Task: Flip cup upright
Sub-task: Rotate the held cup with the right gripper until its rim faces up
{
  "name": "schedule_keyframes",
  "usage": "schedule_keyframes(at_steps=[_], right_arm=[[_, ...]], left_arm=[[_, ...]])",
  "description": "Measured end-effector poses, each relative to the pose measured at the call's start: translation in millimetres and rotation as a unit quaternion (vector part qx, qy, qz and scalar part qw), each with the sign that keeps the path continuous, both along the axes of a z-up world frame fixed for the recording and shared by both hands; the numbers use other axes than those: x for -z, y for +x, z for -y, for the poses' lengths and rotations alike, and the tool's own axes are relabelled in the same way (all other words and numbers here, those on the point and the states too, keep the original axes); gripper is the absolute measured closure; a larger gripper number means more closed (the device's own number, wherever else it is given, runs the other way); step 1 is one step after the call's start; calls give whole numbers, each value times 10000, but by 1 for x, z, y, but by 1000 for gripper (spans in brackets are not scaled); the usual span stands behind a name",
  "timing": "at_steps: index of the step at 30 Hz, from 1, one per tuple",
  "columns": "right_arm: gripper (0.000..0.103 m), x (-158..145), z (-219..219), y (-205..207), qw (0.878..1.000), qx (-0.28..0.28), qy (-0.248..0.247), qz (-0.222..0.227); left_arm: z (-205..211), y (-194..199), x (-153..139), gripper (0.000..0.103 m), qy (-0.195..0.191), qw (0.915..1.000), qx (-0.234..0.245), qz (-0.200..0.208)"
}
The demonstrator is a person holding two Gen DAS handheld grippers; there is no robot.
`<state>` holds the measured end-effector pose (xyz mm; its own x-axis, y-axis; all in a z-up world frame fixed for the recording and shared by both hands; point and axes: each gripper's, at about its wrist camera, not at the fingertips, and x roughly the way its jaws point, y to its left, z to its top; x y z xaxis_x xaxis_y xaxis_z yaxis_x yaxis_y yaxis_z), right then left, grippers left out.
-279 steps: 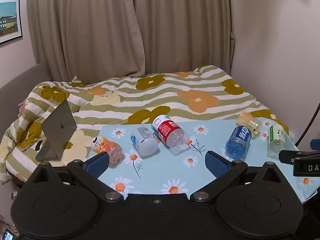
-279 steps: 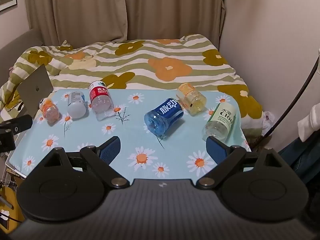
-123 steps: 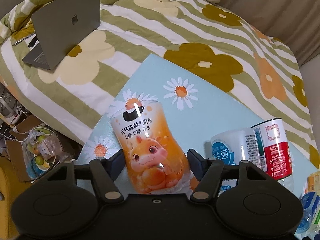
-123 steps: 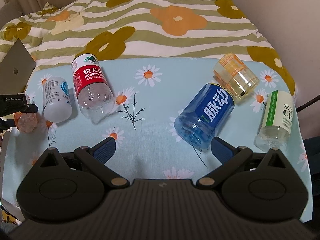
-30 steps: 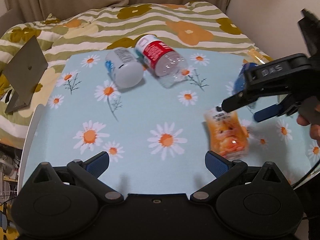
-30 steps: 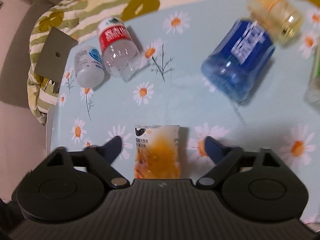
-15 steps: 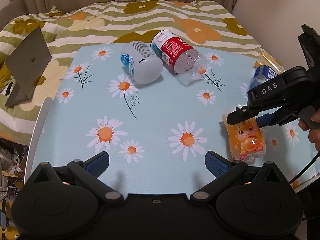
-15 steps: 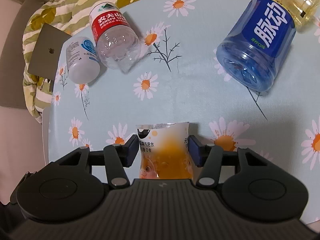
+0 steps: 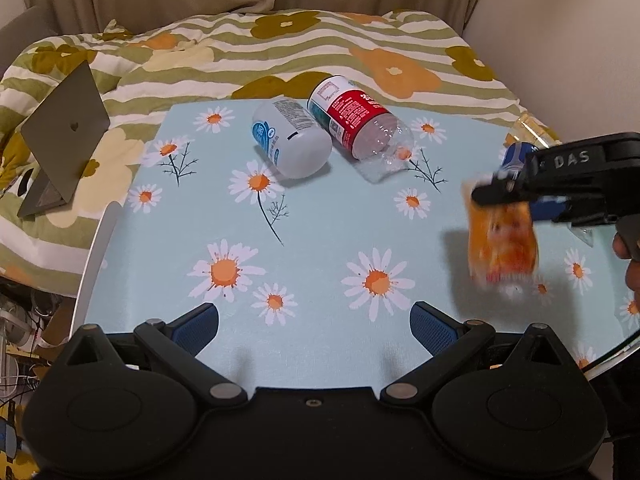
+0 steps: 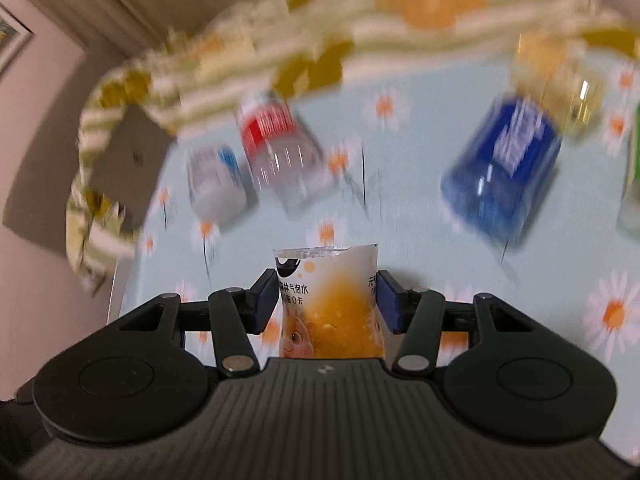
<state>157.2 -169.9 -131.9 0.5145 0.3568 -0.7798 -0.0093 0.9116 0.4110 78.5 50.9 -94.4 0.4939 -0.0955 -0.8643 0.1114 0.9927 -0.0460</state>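
The orange cartoon cup (image 10: 328, 300) is clamped between the blue pads of my right gripper (image 10: 326, 300), its cut open rim pointing away from the camera. In the left wrist view the same cup (image 9: 502, 240) is blurred, held near its rim by the right gripper (image 9: 508, 196) at the table's right side, just above the cloth. My left gripper (image 9: 314, 322) is open and empty over the near edge of the daisy tablecloth (image 9: 320, 208).
A white cup (image 9: 290, 142) and a red-label clear cup (image 9: 356, 124) lie on their sides at the back. A blue cup (image 10: 502, 168), a yellow one (image 10: 560, 80) and a green-label one (image 10: 632, 176) lie at right. A laptop (image 9: 60, 136) stands on the bed at left.
My right gripper has tilted up with the orange cup in it, and its view is blurred by the motion. My left gripper has drawn back slightly and stays open.
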Motion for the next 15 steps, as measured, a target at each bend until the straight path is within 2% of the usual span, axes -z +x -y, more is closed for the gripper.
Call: schedule_keyframes(at_steps=[3, 7, 10, 15], right_arm=[[35, 5, -9, -20, 9941, 273, -396, 971], [35, 23, -23, -38, 9761, 484, -784, 1967], [35, 38, -34, -44, 9660, 447, -965, 2357], [34, 56, -43, -46, 9580, 477, -1109, 2601]], left_arm=[[-1, -3, 3, 0, 11, 10000, -30, -8], [-4, -9, 6, 0, 82, 9999, -28, 60], [-8, -14, 9, 0, 183, 9998, 12, 116], [-13, -18, 14, 0, 368, 9992, 39, 165]])
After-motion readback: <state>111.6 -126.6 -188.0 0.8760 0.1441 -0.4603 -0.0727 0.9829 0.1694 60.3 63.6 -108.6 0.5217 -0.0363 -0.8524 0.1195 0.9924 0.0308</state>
